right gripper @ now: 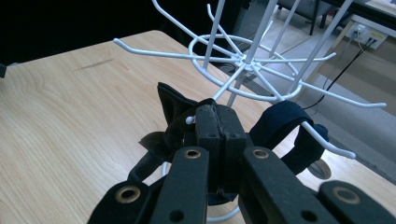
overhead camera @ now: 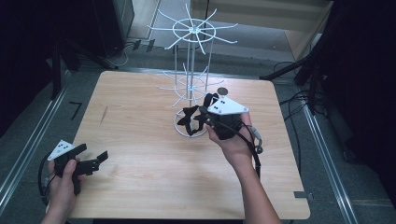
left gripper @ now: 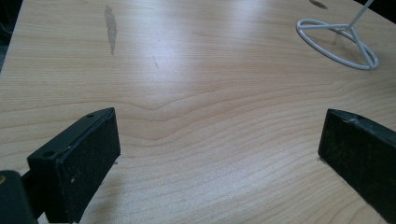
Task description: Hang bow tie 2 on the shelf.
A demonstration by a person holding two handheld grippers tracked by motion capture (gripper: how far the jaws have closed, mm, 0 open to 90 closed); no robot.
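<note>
- Light wooden desk with rounded corners; a white wire spinner rack with two tiers of radiating hooks and a ring base stands near its far centre.
- Right tongs are held in the person's right hand at the rack's lower tier, just above the ring base.
- In the right gripper view the right tongs have both black jaws pressed flat together, pinching a black fabric bow-shaped item at the tip of a white hook.
- The same black fabric item sits over the rack's ring base in the high view, touching the right tongs.
- A second dark fabric loop hangs on another lower-tier hook, just beside the right tongs.
- Whether the bow's fabric is threaded on the hook or only beside it cannot be told.
- Left tongs are held in the left hand at the desk's near left edge, well apart from the rack.
- In the left gripper view the left tongs are spread wide, jaws far apart with nothing but bare desk between them.
- The rack's ring base lies at the upper right of that view.
- A grey streak marks the desk surface at far left.
</note>
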